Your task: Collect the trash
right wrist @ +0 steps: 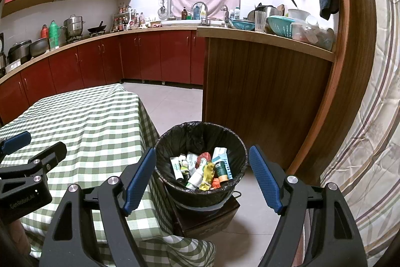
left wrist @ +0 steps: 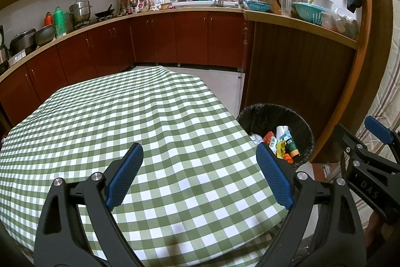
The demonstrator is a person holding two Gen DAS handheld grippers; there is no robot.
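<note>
Both the left gripper (left wrist: 200, 177) and right gripper (right wrist: 202, 179) have jaws wide and empty. The trash (right wrist: 203, 170), light crushable tubes and wrappers, lies in the bin (right wrist: 240, 142) at the table's (left wrist: 125, 116) three o'clock; pinch any piece mid-body.

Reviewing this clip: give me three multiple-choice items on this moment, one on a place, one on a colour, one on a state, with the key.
1. Where does the trash bin stand?
A. on the tablecloth
B. beside the table, on a low brown box
C. on the counter

2. What colour is the bin liner?
A. black
B. white
C. blue

3. How is the right hand-held gripper?
A. shut on a tube
B. shut, empty
C. open, empty

Key: 1 B, the bin rests on the box next to the checked tablecloth; 2 A, dark plastic folds over the rim; 3 C, its fingers stand apart with nothing between.
</note>
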